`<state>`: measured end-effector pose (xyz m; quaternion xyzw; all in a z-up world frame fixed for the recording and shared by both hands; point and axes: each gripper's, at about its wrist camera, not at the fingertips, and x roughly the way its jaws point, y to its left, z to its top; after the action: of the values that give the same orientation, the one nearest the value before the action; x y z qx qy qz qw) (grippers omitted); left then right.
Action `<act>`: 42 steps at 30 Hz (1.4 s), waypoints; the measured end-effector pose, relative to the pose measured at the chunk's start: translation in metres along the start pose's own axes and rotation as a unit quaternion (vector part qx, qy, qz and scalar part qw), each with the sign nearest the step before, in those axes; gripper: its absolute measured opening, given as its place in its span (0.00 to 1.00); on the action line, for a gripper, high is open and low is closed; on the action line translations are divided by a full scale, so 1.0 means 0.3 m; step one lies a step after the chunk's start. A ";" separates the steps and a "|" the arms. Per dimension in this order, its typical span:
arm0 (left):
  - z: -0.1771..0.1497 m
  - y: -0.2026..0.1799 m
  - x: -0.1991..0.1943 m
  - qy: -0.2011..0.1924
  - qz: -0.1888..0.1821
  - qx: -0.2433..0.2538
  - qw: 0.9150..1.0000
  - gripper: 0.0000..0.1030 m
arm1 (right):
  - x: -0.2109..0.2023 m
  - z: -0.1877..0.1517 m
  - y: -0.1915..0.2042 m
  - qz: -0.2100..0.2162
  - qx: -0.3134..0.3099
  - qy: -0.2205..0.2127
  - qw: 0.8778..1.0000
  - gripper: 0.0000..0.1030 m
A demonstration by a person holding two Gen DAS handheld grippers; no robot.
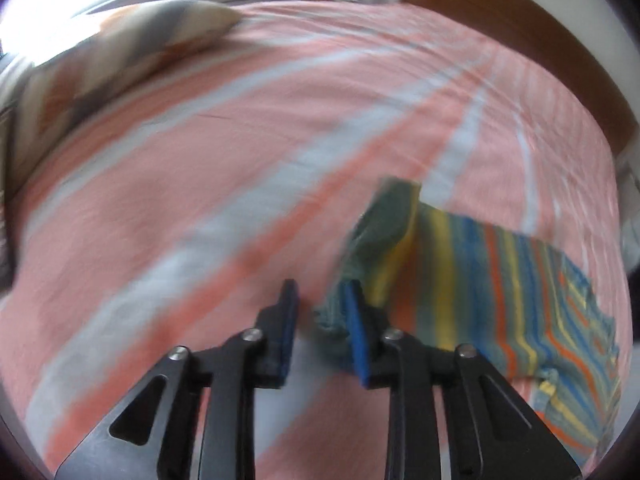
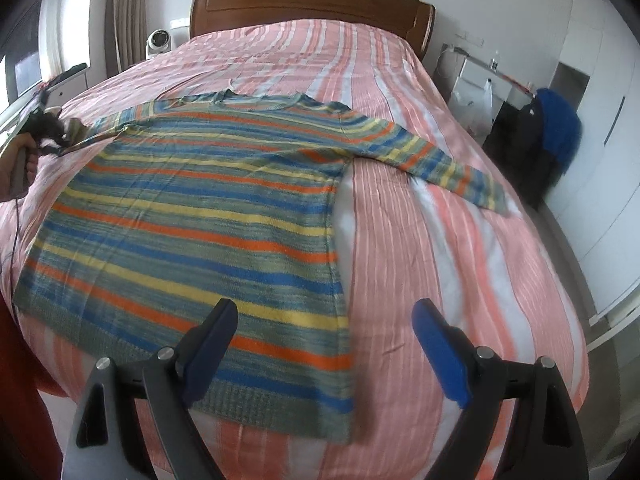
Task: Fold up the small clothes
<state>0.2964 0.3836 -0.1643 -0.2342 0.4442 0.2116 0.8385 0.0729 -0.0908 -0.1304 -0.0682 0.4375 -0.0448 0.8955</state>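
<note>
A small striped sweater (image 2: 192, 216) in blue, yellow, orange and green lies flat on the bed, one sleeve (image 2: 452, 164) stretched out to the right. My right gripper (image 2: 324, 340) is open and empty, hovering over the sweater's lower right hem corner. In the blurred left wrist view my left gripper (image 1: 324, 304) is open a little, and the cuff of the other sleeve (image 1: 376, 240) lies against its right finger (image 1: 358, 332), not pinched. The left gripper also shows in the right wrist view (image 2: 44, 128) at the far left, at that sleeve's end.
The bed has a pink, white and orange striped cover (image 2: 440, 280) and a wooden headboard (image 2: 312, 0). A pillow (image 1: 120, 52) lies at the far left. A white fan (image 2: 159, 42), a bedside table (image 2: 476, 80) and a chair with blue and dark clothes (image 2: 552, 132) stand around the bed.
</note>
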 end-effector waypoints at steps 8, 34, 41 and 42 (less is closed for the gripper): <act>-0.318 0.116 -0.297 0.078 -0.103 0.136 0.982 0.59 | -0.008 -0.060 -0.274 0.010 0.067 0.024 0.997 0.86; -0.868 0.076 -0.435 0.200 -0.209 0.285 0.914 0.03 | 0.075 -0.191 -0.277 0.227 0.089 0.174 0.954 0.03; -0.938 0.033 -0.475 0.162 -0.155 0.334 0.916 0.43 | 0.159 -0.239 -0.308 0.201 0.119 0.199 0.952 0.18; -0.938 0.044 -0.493 0.153 -0.151 0.331 0.919 0.55 | 0.146 -0.238 -0.330 0.198 0.124 0.201 0.952 0.24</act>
<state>0.0309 0.2091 -0.1817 -0.0375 0.5712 -0.1151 0.8118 0.0412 -0.2004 -0.1918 0.1413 0.6039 0.0668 0.7816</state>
